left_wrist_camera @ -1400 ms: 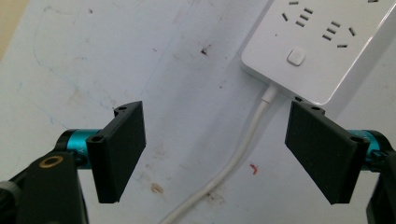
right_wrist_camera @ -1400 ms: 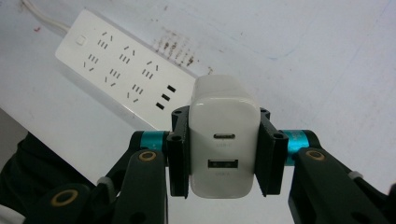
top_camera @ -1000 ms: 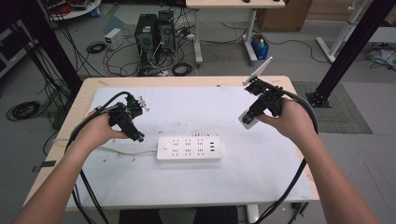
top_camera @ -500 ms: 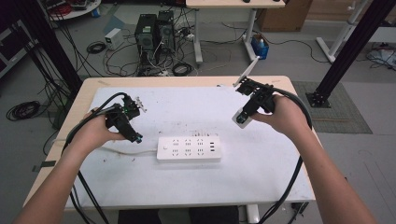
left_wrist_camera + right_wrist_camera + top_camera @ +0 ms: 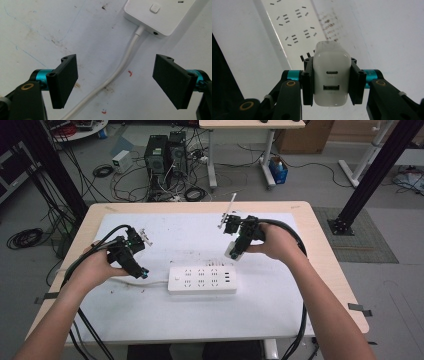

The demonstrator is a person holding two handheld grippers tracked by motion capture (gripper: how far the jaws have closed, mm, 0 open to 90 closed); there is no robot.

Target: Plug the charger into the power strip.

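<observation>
A white power strip (image 5: 202,279) lies flat in the middle of the table, its sockets up. My right gripper (image 5: 234,252) is shut on a white charger block (image 5: 332,77), which hangs above the table just right of and above the strip (image 5: 292,30); the charger's two USB ports face the camera in the right gripper view. My left gripper (image 5: 140,271) stands open close to the table at the strip's left end, its jaws set wide on either side of the strip's white cord (image 5: 120,67). The strip's switch end (image 5: 157,15) lies just beyond those jaws.
The table (image 5: 310,220) has a white mat over a wooden top, marked with small stains. On the floor behind it stand computer towers (image 5: 165,155) and tangled cables. Black frame posts (image 5: 370,175) rise at both sides.
My right hand has carried the charger block leftward and down, from near the table's right edge to just above the strip's right part. The left hand has stayed put.
</observation>
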